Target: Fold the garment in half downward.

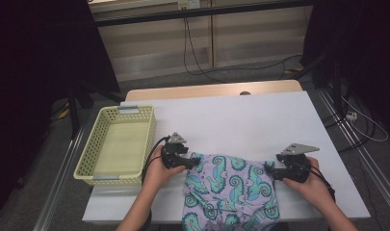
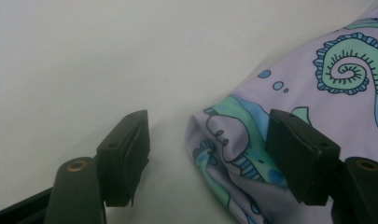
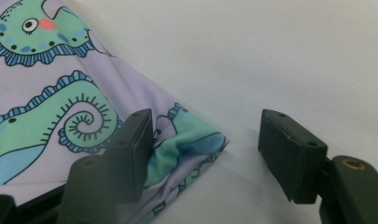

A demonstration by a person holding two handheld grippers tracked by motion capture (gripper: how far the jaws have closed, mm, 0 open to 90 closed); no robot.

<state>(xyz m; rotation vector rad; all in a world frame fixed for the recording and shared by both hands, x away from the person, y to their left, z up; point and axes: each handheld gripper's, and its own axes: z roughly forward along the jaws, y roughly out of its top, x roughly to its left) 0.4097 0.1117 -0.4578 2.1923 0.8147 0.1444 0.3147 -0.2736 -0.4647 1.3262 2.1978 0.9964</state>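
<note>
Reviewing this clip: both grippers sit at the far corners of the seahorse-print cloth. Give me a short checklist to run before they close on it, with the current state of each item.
1. Left gripper open: ok, jaws stand apart.
2. Cloth corner between the left jaws: ok, the corner of the seahorse cloth lies in the gap.
3. Right gripper open: ok, jaws stand apart.
4. Corner between the right jaws: ok, the cloth tip reaches into the gap, nearer one jaw.
5. Single layer at each corner: cannot tell, both corners look bunched.
6. Basket ready to receive: ok, it sits to the left on the table with nothing inside.
</note>
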